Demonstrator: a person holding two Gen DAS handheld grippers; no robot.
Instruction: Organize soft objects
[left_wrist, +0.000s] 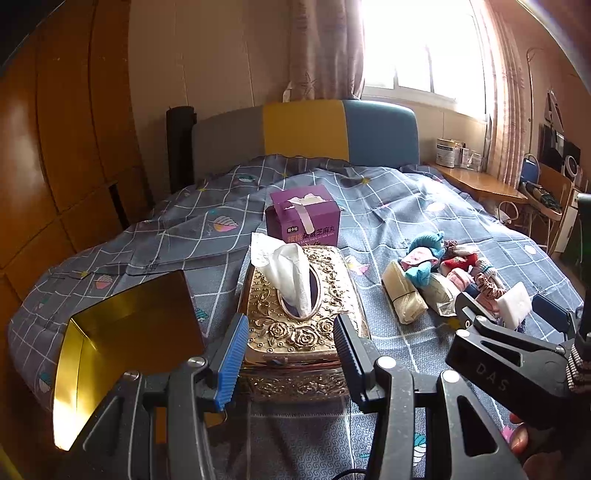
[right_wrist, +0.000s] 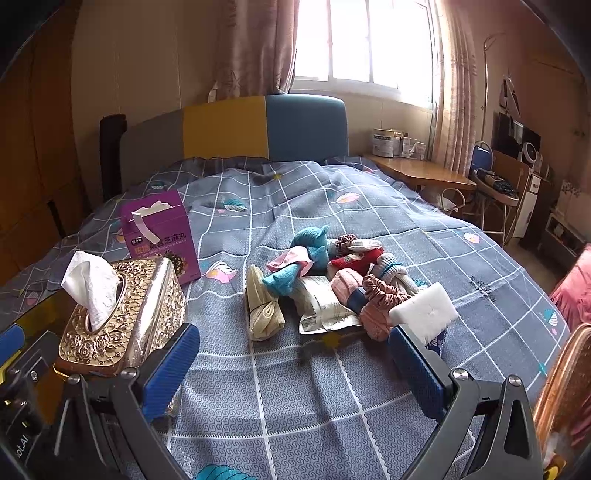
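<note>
A heap of soft objects (right_wrist: 332, 280) is seen at the centre of the right wrist view, lying on the checked bedspread (right_wrist: 406, 229); in the left wrist view the same heap sits at the right of the frame. Rolled socks can be made out in it — a teal pair (right_wrist: 308, 242), a cream bundle (right_wrist: 260, 312), a pink roll (right_wrist: 347, 282) — together with a ruffled scrunchie (right_wrist: 384, 293), a crinkled packet (right_wrist: 321, 304) and a white sponge block (right_wrist: 424, 310) at the lower right edge of the pile.

The left gripper (left_wrist: 291, 354) is held with its jaws parted and nothing between them, the gold tissue box (left_wrist: 303, 310) framed beyond. The right gripper (right_wrist: 291, 365) is spread wide, also unloaded, just short of the heap.

All the pieces are judged light and yielding; little force should be needed, though knit fabric may be expected to sag or unroll if pinched at a loose end. Each roll is best taken across its thick middle. The packet is likely slippery, and the sponge should be gripped by its flat faces. A gold open tin (left_wrist: 122, 332) at the lower left and a purple carton (left_wrist: 303, 218) appear available as containers.
</note>
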